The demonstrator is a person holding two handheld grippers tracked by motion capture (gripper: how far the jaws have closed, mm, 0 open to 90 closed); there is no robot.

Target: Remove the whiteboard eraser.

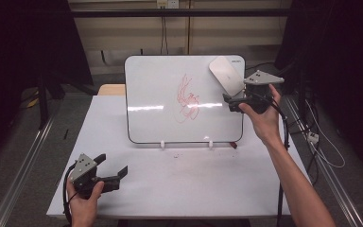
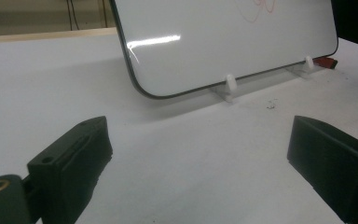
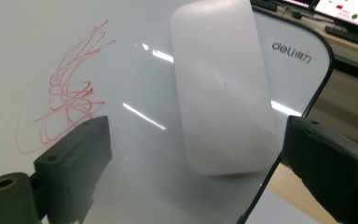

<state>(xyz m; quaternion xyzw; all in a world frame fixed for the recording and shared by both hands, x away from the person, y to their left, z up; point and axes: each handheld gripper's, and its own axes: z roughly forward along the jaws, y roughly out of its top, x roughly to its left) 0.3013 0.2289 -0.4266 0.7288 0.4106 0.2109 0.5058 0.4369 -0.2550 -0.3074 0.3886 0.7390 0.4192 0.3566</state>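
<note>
High view: white glossy whiteboard [image 1: 160,94] propped upright on the white table [image 1: 179,184], red pen scribble [image 1: 188,98] at its centre. White rounded plastic eraser [image 1: 226,73] clinging to the board at 1 o'clock from the scribble. Right claw [image 1: 231,101] spread, just below the eraser, apart from it. Left claw [image 1: 112,164] spread, parked at 7 o'clock on the table.

Left gripper view: jaws wide, nothing between. Keep parked, clear of the board's feet.

Right gripper view: eraser at 12 o'clock ahead of the spread jaws, unpinched. Judged step: taking the eraser.
- Centre jaws across the eraser's narrow width.
- Close on its edges, not its face.
- Avoid shoving the board backward.
- Then sweep toward 9 o'clock over the scribble.
</note>
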